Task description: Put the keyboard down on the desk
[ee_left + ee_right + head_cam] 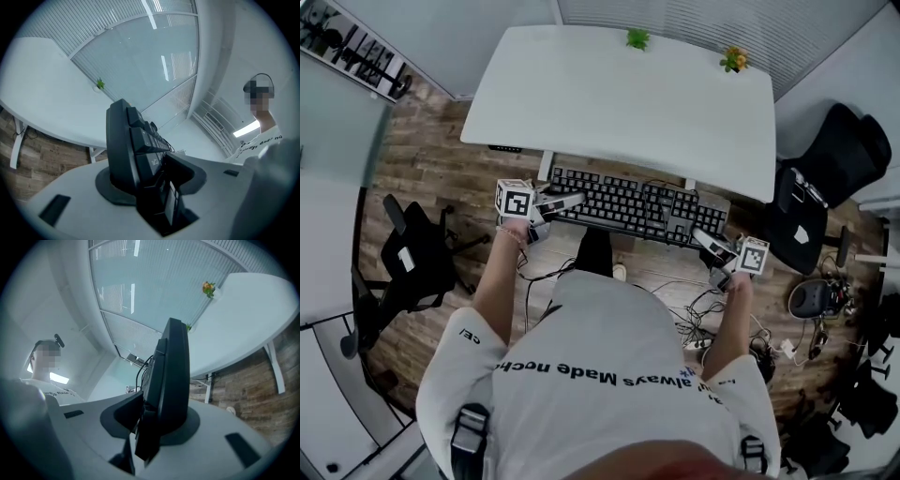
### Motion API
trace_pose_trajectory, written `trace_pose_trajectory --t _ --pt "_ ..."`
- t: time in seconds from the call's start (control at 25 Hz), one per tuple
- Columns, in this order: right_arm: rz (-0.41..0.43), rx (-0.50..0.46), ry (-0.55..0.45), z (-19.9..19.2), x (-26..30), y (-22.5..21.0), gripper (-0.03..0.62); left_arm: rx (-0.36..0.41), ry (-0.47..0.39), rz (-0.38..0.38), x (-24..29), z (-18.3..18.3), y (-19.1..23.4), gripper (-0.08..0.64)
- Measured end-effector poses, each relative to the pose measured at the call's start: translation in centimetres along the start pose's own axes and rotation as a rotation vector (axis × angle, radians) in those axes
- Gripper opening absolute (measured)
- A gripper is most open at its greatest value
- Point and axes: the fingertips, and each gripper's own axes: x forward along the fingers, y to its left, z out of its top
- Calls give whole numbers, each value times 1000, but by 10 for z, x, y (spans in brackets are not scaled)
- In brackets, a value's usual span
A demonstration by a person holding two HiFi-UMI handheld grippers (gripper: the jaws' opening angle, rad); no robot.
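Observation:
A black keyboard (pixel 628 204) hangs in the air just in front of the white desk (pixel 619 94), level with its near edge and above the wooden floor. My left gripper (pixel 567 202) is shut on the keyboard's left end, and my right gripper (pixel 705 242) is shut on its right end. In the left gripper view the keyboard (pixel 129 140) stands edge-on between the jaws, keys facing right, with the desk (pixel 42 93) beyond. The right gripper view shows the keyboard (pixel 171 371) edge-on too, a cable trailing from it, and the desk (pixel 239 319) behind.
A small green plant (pixel 637 38) and an orange-flowered plant (pixel 733 60) stand at the desk's far edge. One black chair (pixel 408 253) is on the left, another (pixel 825 187) on the right. Loose cables (pixel 712 319) lie on the floor by my right side.

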Motion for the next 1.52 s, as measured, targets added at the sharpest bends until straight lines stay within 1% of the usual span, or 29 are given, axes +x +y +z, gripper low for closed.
trace_pose_trajectory --t 0.24,0.52,0.76,0.96,1.2,1.52 --pt "-6 1 -3 45 25 -18 112 -2 12 10 11 45 35 211" --pt "-30 15 -6 93 62 -40 112 -15 12 -11 16 100 71 212" --pt "-22 22 -9 141 106 -57 112 -20 20 -4 15 156 109 213" --pt "-23 23 -14 176 135 -73 113 -21 20 -4 16 194 139 213" --pt "-26 32 -13 209 159 -94 114 -26 23 2 24 227 170 216" --pt "-34 36 -3 236 183 -114 115 -38 21 15 25 253 200 219"
